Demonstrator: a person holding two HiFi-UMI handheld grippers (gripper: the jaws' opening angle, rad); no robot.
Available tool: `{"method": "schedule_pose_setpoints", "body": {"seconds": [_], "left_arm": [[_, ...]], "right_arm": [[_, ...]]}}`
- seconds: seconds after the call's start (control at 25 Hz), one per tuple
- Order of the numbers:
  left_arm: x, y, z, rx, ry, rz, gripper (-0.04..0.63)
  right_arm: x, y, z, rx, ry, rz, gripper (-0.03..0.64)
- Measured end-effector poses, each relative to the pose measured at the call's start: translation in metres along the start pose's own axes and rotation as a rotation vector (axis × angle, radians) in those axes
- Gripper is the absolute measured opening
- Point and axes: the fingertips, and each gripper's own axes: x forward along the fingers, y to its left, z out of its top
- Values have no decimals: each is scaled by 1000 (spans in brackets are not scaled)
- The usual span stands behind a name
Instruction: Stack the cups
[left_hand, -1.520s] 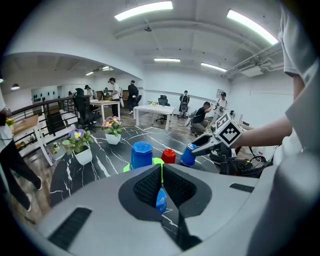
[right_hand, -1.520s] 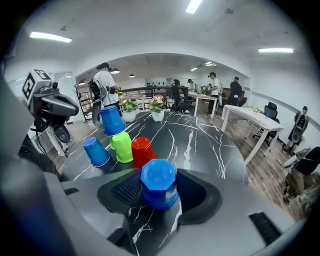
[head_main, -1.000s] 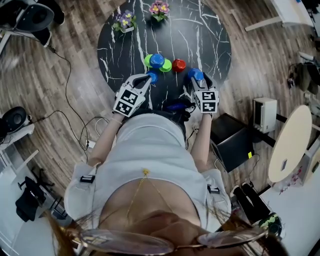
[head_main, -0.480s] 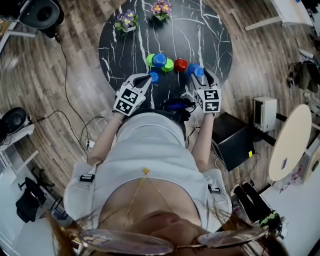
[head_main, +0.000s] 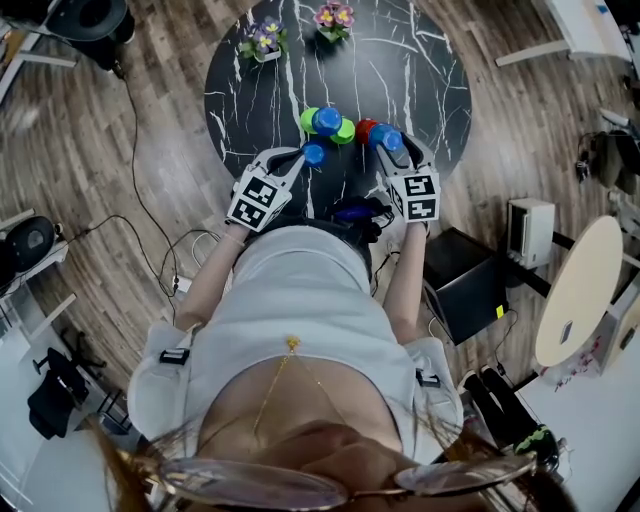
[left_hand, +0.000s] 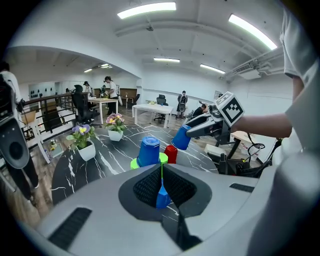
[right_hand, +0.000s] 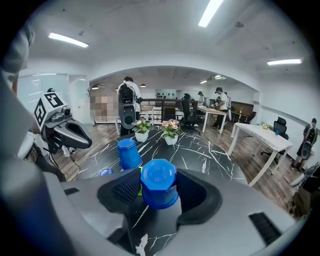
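Note:
On the round black marble table (head_main: 420, 70) an upside-down blue cup (head_main: 326, 120) (left_hand: 148, 151) (right_hand: 129, 154) stands on green cups (head_main: 345, 131) (left_hand: 163, 158), with a red cup (head_main: 364, 126) (left_hand: 170, 153) just to their right. My right gripper (head_main: 388, 141) (right_hand: 159, 187) is shut on another blue cup (head_main: 386, 137) (right_hand: 158, 182) (left_hand: 182, 137), held base outward, tilted, beside the red cup. My left gripper (head_main: 300, 155) (left_hand: 161, 172) is shut with nothing in it; a small blue cup (head_main: 314, 153) (right_hand: 105, 171) sits on the table at its tips.
Two flower pots (head_main: 264, 42) (head_main: 334, 17) stand at the table's far edge. On the wooden floor to the right are a black box (head_main: 470, 285), a white device (head_main: 528, 228) and a beige round table (head_main: 580, 290). Cables run along the left. People stand in the background.
My right gripper has carried its blue cup farther over the table and left, closer to the red cup. The left gripper has stayed where it was.

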Motion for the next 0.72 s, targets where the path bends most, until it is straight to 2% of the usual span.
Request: {"method": "schedule_pose_setpoints", "body": {"seconds": [0.72], "left_arm": [[-10, 7, -11, -43, 10, 18, 32]], "right_arm": [[35, 30, 12, -37, 25, 92, 230]]}}
